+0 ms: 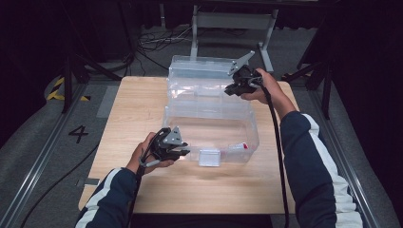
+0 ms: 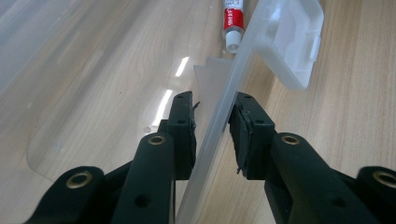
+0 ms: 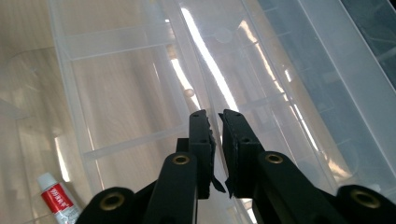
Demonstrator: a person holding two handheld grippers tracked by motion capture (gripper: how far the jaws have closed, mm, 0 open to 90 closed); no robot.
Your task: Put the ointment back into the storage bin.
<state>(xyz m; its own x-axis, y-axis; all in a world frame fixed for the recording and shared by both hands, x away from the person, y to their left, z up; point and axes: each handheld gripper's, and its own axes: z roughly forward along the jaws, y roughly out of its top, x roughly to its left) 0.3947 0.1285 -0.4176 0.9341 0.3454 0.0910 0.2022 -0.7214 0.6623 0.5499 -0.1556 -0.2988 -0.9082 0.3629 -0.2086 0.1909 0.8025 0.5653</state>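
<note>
So the light wooden table [image 1: 142, 190] has loads of bare room along the near edge and out toward 9 o'clock; the far edge is crowded, since the open lid hangs right at it.

One clear plastic storage box [image 1: 211, 130] sits mid-table with its clear hinged lid [image 1: 199, 78] flipped back toward 12 o'clock. One small clear latch flap [image 1: 209, 157] hangs on the near wall, about 6 o'clock of the box.

Two grippers. The left gripper [image 1: 179, 153] is at the box's near-left corner, roughly 7 o'clock of it. In the left gripper view the near wall [image 2: 219, 116] runs straight up between its two black jaws, which sit right on either side of the wall. The right pad looks to be touching, but there may be a sliver of gap at the left one, so I'd call it a grip on the wall, not a certain one.

The right gripper [image 1: 233, 89] is over at the box's far-right side, about 1 o'clock, where lid meets box. In the right gripper view its jaws are nearly together around a thin clear rib or edge of the lid [image 3: 216, 93]; I can't tell for sure that they're pinching it.

One small white tube with a red label [image 1: 244, 146] lies on the box floor near the right end of the near wall; it's at 12 o'clock ahead of the left jaws, well apart from the right gripper.
</note>
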